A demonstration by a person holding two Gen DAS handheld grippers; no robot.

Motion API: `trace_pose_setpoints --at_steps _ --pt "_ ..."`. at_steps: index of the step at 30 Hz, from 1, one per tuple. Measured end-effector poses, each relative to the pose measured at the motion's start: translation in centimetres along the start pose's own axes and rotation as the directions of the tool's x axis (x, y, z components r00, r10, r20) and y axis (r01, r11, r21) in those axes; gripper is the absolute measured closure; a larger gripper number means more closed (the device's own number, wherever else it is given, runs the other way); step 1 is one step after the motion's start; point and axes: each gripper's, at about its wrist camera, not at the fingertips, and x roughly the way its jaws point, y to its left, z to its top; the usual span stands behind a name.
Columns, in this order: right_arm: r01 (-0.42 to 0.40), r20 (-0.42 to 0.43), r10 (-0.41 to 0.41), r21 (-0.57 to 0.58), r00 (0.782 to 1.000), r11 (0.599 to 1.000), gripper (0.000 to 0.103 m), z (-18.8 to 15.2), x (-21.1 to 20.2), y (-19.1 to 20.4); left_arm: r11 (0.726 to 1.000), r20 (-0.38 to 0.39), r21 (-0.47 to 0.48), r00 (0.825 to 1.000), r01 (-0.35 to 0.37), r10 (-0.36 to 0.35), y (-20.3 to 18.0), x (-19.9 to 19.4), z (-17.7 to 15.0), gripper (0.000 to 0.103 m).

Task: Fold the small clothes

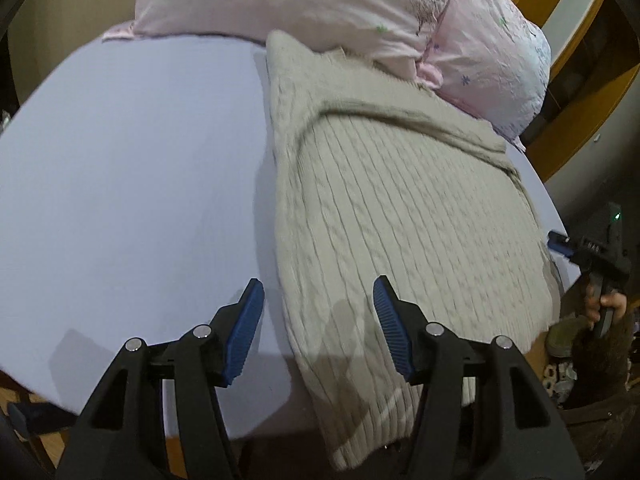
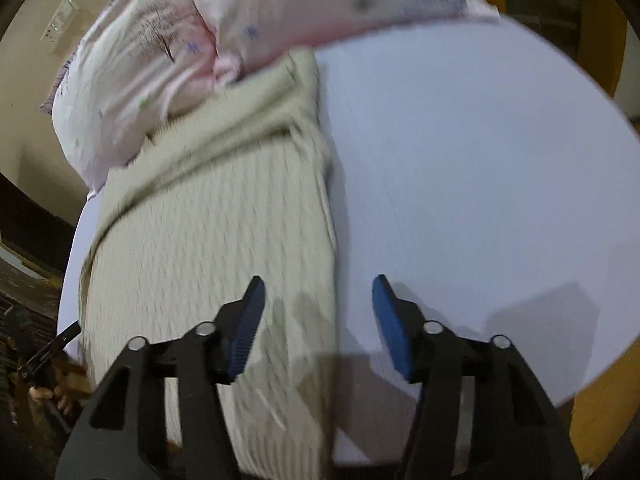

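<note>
left wrist view: the left gripper point(image 1: 319, 304) hangs above the near edge of a pale bench point(image 1: 132, 168), its blue-padded fingers point(image 1: 248, 332) spread wide with nothing between them. a beige cable-knit sweater point(image 1: 400, 216) lies flat on the bench, partly folded, with one sleeve laid across its upper part. the gripper's right finger is over the sweater's near left part, the left finger over bare bench. the sweater's far end touches a pink pillow point(image 1: 304, 0), with a second pink pillow point(image 1: 492, 60) to the right. at the right edge the right gripper point(image 1: 560, 240) shows beside the bench, held in a hand point(image 1: 604, 308); how wide it stands cannot be told here.

right wrist view, blurred: the right gripper point(image 2: 319, 304) hangs with its fingers wide apart and empty. its left finger is over the sweater point(image 2: 208, 232), its right finger over bare bench point(image 2: 480, 184). the pillows point(image 2: 168, 64) lie at the sweater's far end. at the lower left, the left gripper point(image 2: 60, 340) is at the bench edge, too small to read.
</note>
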Motion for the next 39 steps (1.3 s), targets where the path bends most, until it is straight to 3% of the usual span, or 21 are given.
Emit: trace_pose_setpoints --at_steps 3,7,8,9,10,11,13,16,18,21,23,25,27,30,31,32,33,35,36,37,39 --pt "-0.089 -0.005 0.089 -0.006 0.996 0.996 0.061 -2.4 -0.8 -0.3 1.0 0.007 -0.004 1.0 0.015 -0.015 -0.6 -0.7 -1.3 0.045" --pt "-0.273 -0.072 0.273 0.0 0.959 0.962 0.075 -5.4 -1.0 -0.3 0.997 0.019 -0.03 0.997 0.069 -0.069 -1.4 -1.8 -3.6 0.047" --pt "-0.32 -0.095 0.321 0.021 0.942 0.947 0.079 -6.0 -0.8 -0.5 0.996 0.017 -0.041 0.996 0.084 -0.083 -1.7 -2.0 -4.2 0.055" --pt "-0.368 -0.118 0.371 0.049 0.921 0.929 0.094 -6.6 -0.5 -0.7 0.994 0.009 -0.052 0.996 0.093 -0.093 -1.9 -2.1 -4.6 0.062" --pt "-0.395 -0.124 0.4 0.062 0.908 0.916 0.095 -6.8 -0.3 -0.6 0.991 -0.011 -0.072 0.993 0.116 -0.117 -2.1 -1.9 -5.0 0.081" --pt "-0.429 -0.11 0.434 0.067 0.894 0.901 0.095 -7.0 -0.4 -0.7 0.986 -0.032 -0.089 0.989 0.142 -0.145 -2.2 -1.6 -5.1 0.092" --pt "-0.483 -0.072 0.487 0.068 0.871 0.873 0.096 -6.4 -1.1 -0.4 0.982 -0.031 -0.102 0.986 0.158 -0.162 -2.3 -1.4 -4.9 0.092" --pt "-0.543 0.013 0.543 0.019 0.839 0.839 0.096 -3.9 -3.0 1.0 0.973 0.002 -0.095 0.977 0.212 -0.213 -2.1 -2.0 -3.0 0.093" --pt "-0.564 0.097 0.566 -0.042 0.819 0.824 0.096 -0.5 -4.4 2.3 0.969 0.077 -0.069 0.97 0.235 -0.23 -2.0 -3.0 0.3 0.093" --pt "-0.582 0.235 0.585 -0.088 0.777 0.808 0.096 5.6 -5.1 3.7 0.981 0.185 -0.034 0.966 0.192 -0.182 -1.5 -3.3 5.9 0.093" --pt "-0.582 0.337 0.568 -0.07 0.751 0.81 0.096 10.5 -3.8 4.0 0.983 0.258 -0.084 0.957 0.161 -0.135 -0.1 -2.1 10.9 0.093" --pt "-0.563 0.393 0.525 -0.022 0.755 0.826 0.096 14.0 -1.3 4.0 0.981 0.305 -0.147 0.949 0.127 -0.078 1.3 -0.1 15.0 0.093" --pt "-0.493 0.407 0.423 0.081 0.81 0.866 0.096 17.6 2.8 3.5 0.977 0.314 -0.2 0.949 0.072 -0.006 2.6 3.6 19.6 0.093" --pt "-0.328 0.304 0.252 0.233 0.919 0.915 0.094 19.8 9.3 3.2 0.965 0.196 -0.262 0.98 0.008 0.045 3.6 9.8 23.2 0.093" --pt "-0.287 0.259 0.214 0.293 0.942 0.912 0.092 19.8 11.1 2.8 0.958 0.145 -0.286 0.987 -0.023 0.067 4.0 11.7 23.8 0.093" --pt "-0.275 0.245 0.2 0.325 0.949 0.905 0.092 19.7 11.8 2.5 0.955 0.13 -0.295 0.99 -0.02 0.061 4.3 12.4 24.0 0.093" --pt "-0.295 0.274 0.208 0.332 0.939 0.896 0.086 19.5 11.8 2.2 0.952 0.131 -0.305 0.991 0.005 0.037 4.7 12.5 24.1 0.093" --pt "-0.366 0.332 0.266 0.287 0.905 0.885 0.049 19.6 10.7 2.0 0.942 0.173 -0.324 0.984 0.091 -0.036 5.7 11.5 24.0 0.088" --pt "-0.395 0.362 0.287 0.271 0.887 0.878 0.024 19.7 10.4 1.9 0.929 0.204 -0.339 0.976 0.146 -0.078 6.3 10.8 23.8 0.087" --pt "-0.402 0.394 0.284 0.261 0.874 0.878 0.013 19.7 9.7 1.9 0.908 0.238 -0.362 0.963 0.211 -0.129 7.1 10.0 23.5 0.086" --pt "-0.384 0.455 0.251 0.228 0.854 0.895 0.012 19.6 8.2 2.1 0.9 0.259 -0.374 0.957 0.223 -0.129 7.7 8.8 23.0 0.066"
